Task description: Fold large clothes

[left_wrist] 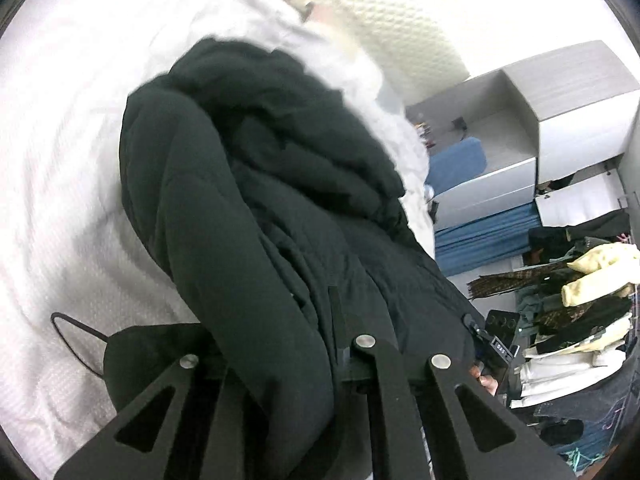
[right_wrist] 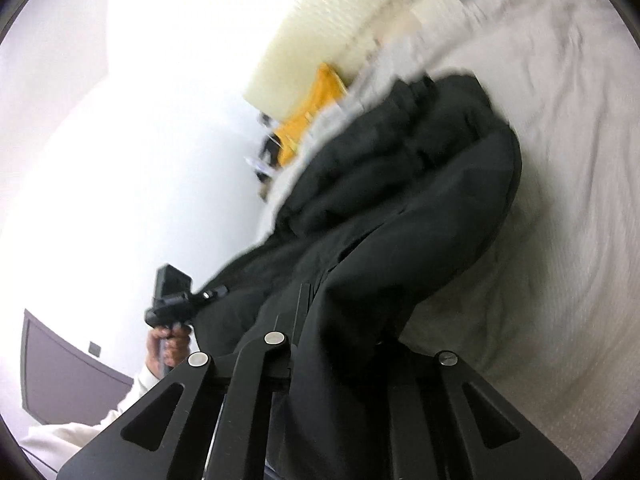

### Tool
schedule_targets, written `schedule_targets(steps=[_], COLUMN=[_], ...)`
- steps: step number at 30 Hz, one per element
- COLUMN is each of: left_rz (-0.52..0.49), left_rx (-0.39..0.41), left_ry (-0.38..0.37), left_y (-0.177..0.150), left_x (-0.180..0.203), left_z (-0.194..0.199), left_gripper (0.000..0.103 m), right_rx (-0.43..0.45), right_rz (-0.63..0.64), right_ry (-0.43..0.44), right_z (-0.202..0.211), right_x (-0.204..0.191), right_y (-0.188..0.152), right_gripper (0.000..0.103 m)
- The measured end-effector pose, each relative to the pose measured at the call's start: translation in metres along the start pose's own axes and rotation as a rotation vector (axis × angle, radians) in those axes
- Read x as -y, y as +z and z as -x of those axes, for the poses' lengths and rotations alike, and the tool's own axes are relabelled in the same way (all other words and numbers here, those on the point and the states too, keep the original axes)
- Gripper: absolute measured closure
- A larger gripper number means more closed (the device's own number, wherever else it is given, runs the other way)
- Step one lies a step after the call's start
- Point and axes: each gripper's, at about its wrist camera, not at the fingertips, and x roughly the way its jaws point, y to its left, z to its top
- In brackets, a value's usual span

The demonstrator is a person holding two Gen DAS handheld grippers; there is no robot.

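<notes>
My left gripper (left_wrist: 336,320) is closed on one edge of the black padded coat (left_wrist: 256,184), and my right gripper (right_wrist: 304,312) is closed on another edge of it. The cloth runs between the fingers of each one and hides the tips. The coat hangs bunched between both grippers, above the white bed (left_wrist: 60,168). A black face mask (left_wrist: 132,352) lies on the sheet near the bed's edge, beside my left fingers. Clothes (left_wrist: 580,280) hang beyond the bed.
</notes>
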Motion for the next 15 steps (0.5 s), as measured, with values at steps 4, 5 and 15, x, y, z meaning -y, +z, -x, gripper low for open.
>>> schedule_targets(steps=[4, 5, 15], left_rz=[-0.02, -0.026, -0.061], left_rx=[0.038, 0.042, 0.043], left_ry=[-0.02, -0.024, -0.016], left_y=[-0.003, -0.005, -0.054], left_x=[0.018, 0.021, 0.04], left_z=[0.037, 0.046, 0.114], left_gripper=[0.097, 0.097, 0.096], right_rx=[0.087, 0.098, 0.146], right_rz=[0.032, 0.035, 0.073], right_ry=[0.037, 0.042, 0.086], right_z=[0.032, 0.038, 0.085], right_x=[-0.029, -0.034, -0.083], right_y=[0.0, -0.001, -0.055], right_gripper=[0.096, 0.096, 0.096])
